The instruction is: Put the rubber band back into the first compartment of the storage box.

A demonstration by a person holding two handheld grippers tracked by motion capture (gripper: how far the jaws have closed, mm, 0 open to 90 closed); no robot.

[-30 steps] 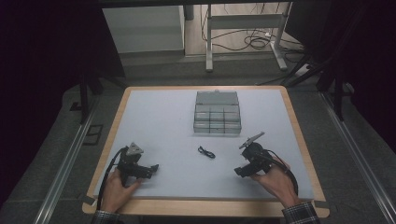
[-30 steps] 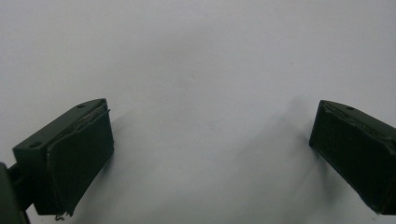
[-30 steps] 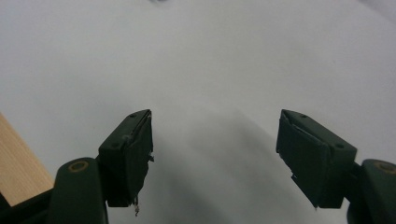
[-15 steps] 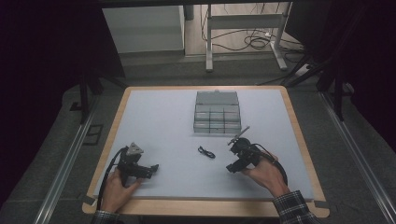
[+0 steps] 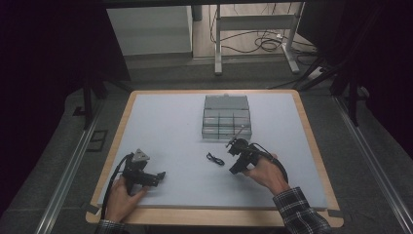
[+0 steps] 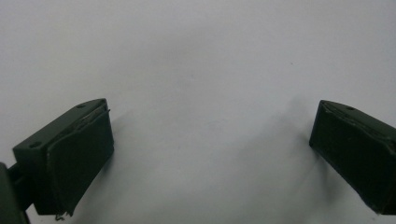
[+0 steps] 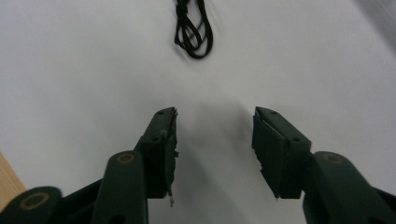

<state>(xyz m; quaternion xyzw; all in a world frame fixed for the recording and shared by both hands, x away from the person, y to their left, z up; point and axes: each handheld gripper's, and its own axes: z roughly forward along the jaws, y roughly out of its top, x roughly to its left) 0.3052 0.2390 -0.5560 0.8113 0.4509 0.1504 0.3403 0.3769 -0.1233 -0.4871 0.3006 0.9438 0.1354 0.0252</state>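
**Right gripper closes in on the black cord**

Over the last second the right gripper (image 5: 233, 152) has travelled from near the right edge of the table (image 5: 160, 122) toward its middle, and it now sits just beside the small coiled black cord (image 5: 213, 159). The cord itself has not shifted; it lies on the bare grey surface, roughly midway between the two side edges and a little nearer the front edge than the back. In the right gripper view the cord (image 7: 193, 31) lies ahead of the jaws, close but not yet between them. The jaws stand moderately apart with nothing held. That move reads as the approach for a pick-up: the tool is lined up and spread enough to take the cord, though a little more forward travel seems needed.

The left gripper (image 5: 158, 176) has stayed put near the front left corner, resting in the person's hand. In the left gripper view its jaws are spread wide, with plain table between them and nothing gripped.

Behind the cord, toward the back edge, stands a clear plastic box with compartments (image 5: 227, 117), which looks like a likely place for the cord to go. Its front wall is just beyond the right gripper, so a lift toward it would be short. Nothing lies between gripper and cord. The cord is thin and flat on the table, so the jaws may have to press low to catch it.
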